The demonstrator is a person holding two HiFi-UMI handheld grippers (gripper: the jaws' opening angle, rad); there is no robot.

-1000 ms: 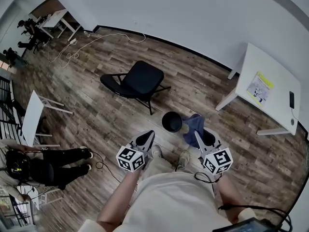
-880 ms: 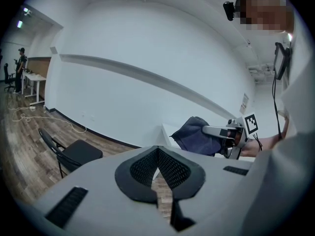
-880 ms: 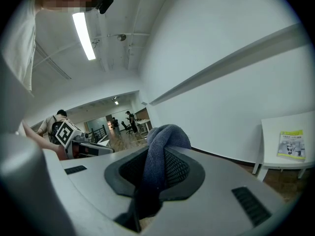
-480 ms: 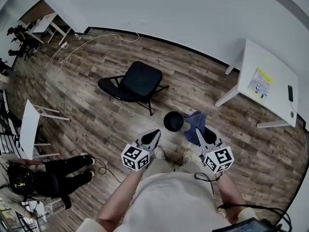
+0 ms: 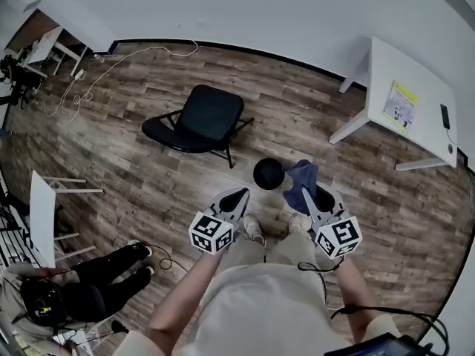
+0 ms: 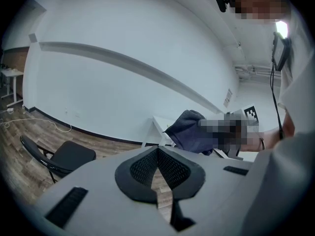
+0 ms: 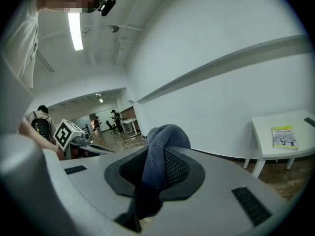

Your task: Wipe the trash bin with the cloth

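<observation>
black trash bin standing upright on wood floor | right gripper fingers clamping blue cloth just beside bin | left gripper fingers pressing together, empty | likely needing: lowering blue cloth onto rim, bracing with left gripper

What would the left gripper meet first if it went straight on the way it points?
Probably the black trash bin: the left gripper aims at it in the head view, though it may pass above it.
</observation>
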